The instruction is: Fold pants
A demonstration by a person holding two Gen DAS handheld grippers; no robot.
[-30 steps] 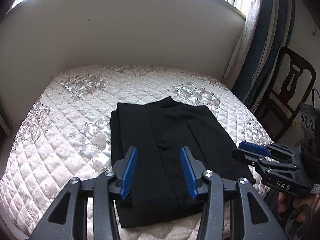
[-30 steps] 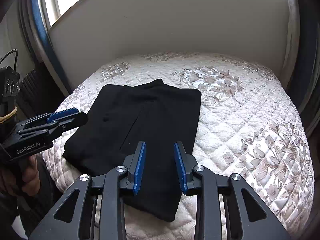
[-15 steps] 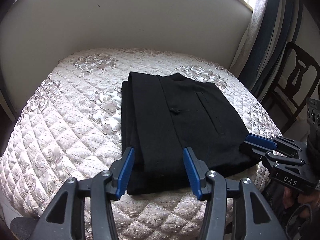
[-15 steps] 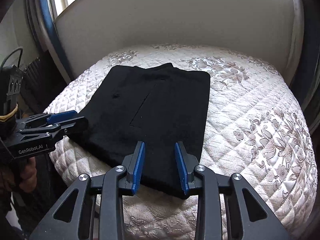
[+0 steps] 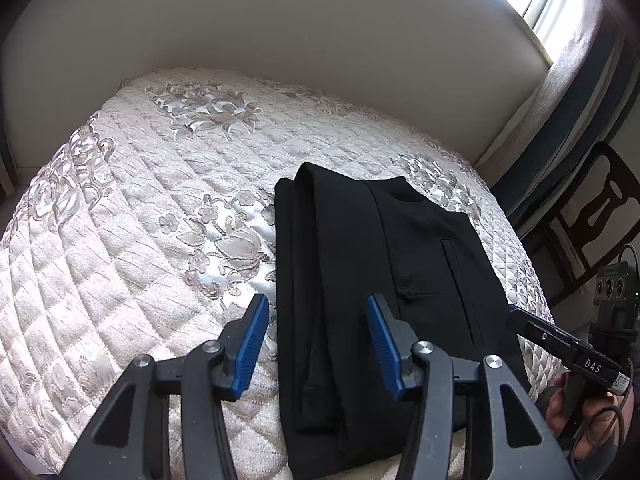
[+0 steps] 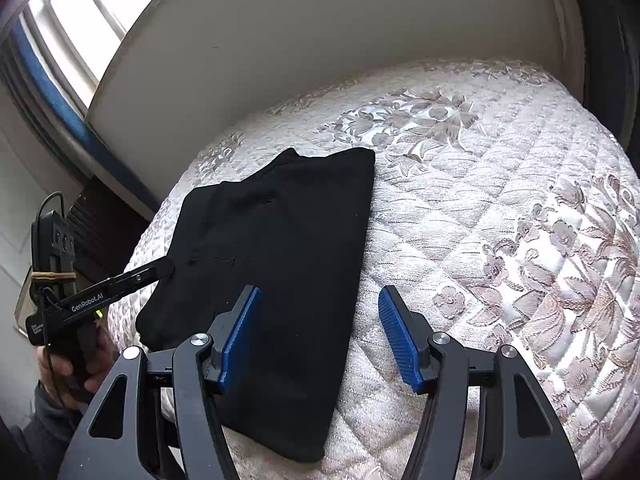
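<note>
- A bed point(image 5: 132, 240) fills most of both views, under a pale quilt point(image 6: 500, 208) stitched in diamonds with shiny flower patterns.
- A plain padded cream headboard point(image 5: 280, 28) rises behind it.
- A window point(image 6: 76, 28) above the headboard is bright with daylight.
- A grey curtain point(image 5: 580, 80) with dark blue stripes hangs at the bed's side.
- A dark wooden chair point(image 5: 596, 216) stands beside the curtain, against a light wall.

Folded pants point(image 5: 372, 280) lie on the bed point(image 5: 140, 240), headboard point(image 5: 280, 32) behind, chair point(image 5: 592, 220) off its right side.
</note>
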